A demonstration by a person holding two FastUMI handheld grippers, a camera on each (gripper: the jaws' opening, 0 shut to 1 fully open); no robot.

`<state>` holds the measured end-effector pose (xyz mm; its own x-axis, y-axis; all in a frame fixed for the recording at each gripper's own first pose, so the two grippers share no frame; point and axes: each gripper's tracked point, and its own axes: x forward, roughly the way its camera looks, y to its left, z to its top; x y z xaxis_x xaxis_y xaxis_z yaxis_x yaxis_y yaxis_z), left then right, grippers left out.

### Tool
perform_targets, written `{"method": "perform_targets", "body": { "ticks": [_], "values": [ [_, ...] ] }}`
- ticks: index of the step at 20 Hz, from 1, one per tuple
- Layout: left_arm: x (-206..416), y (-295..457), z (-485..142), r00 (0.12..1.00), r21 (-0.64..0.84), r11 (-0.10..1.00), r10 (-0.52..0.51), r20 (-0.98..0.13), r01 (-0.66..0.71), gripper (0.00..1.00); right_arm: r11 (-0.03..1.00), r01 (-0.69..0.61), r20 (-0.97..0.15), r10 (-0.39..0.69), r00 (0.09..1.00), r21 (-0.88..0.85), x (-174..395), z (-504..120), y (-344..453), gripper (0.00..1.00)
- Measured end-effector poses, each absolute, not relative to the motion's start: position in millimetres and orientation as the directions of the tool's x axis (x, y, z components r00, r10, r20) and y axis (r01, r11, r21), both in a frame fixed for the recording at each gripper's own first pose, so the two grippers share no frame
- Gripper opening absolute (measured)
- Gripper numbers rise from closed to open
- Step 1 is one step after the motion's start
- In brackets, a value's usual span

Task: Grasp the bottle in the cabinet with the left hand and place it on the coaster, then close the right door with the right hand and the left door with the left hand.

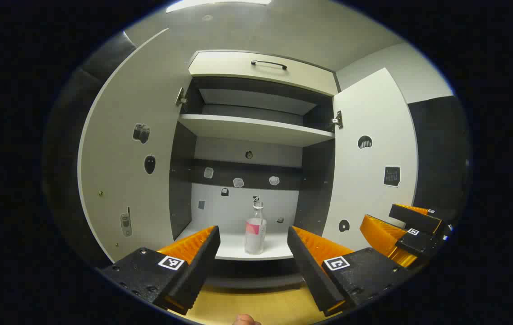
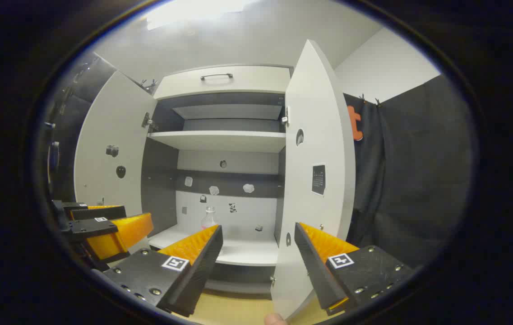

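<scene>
A clear bottle point(image 1: 255, 229) with a pink label stands upright on the lower shelf point(image 1: 238, 247) of the open cabinet, centred beyond my left gripper point(image 1: 252, 246). That gripper is open and short of the shelf, holding nothing. In the right gripper view the bottle point(image 2: 209, 219) peeks over one finger of my open right gripper point(image 2: 258, 246), whose fingers straddle the edge of the right door point(image 2: 317, 180). The left door point(image 1: 125, 171) and the right door point(image 1: 369, 167) both stand wide open. The right gripper point(image 1: 407, 232) also appears at the right in the left gripper view.
An upper shelf point(image 1: 256, 128) and a drawer front with a dark handle point(image 1: 269, 64) sit above. Small stickers dot the doors and back panel. A wooden surface point(image 1: 256, 307) lies below the cabinet. Black cloth point(image 2: 400, 180) hangs to the right of the cabinet.
</scene>
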<state>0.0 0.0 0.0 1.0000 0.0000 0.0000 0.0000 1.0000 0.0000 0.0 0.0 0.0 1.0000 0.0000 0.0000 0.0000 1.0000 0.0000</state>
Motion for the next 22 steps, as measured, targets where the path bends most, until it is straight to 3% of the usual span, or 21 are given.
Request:
{"method": "perform_targets", "body": {
  "ticks": [7,8,10,22],
  "values": [
    [2.4,-3.4,3.1,1.000,0.016,1.000,-0.007,0.009,0.006,0.96,1.000,0.022,0.009,-0.022,1.000,0.001,-2.0,1.8,-7.9,0.96],
    [1.8,-4.1,3.2,1.000,0.020,1.000,-0.008,0.008,0.008,0.93,1.000,0.024,0.011,-0.024,1.000,0.001,-2.2,2.3,-8.3,0.94],
    [1.8,-4.3,2.5,1.000,0.026,1.000,-0.008,0.007,0.008,0.96,1.000,0.027,0.009,-0.027,1.000,0.004,-2.1,1.8,-9.1,0.96],
    [-1.8,4.1,4.5,1.000,0.031,0.999,0.007,0.014,-0.008,0.96,0.998,0.053,0.015,-0.054,0.998,0.012,-10.9,4.9,-16.2,0.96]
  ]
}}
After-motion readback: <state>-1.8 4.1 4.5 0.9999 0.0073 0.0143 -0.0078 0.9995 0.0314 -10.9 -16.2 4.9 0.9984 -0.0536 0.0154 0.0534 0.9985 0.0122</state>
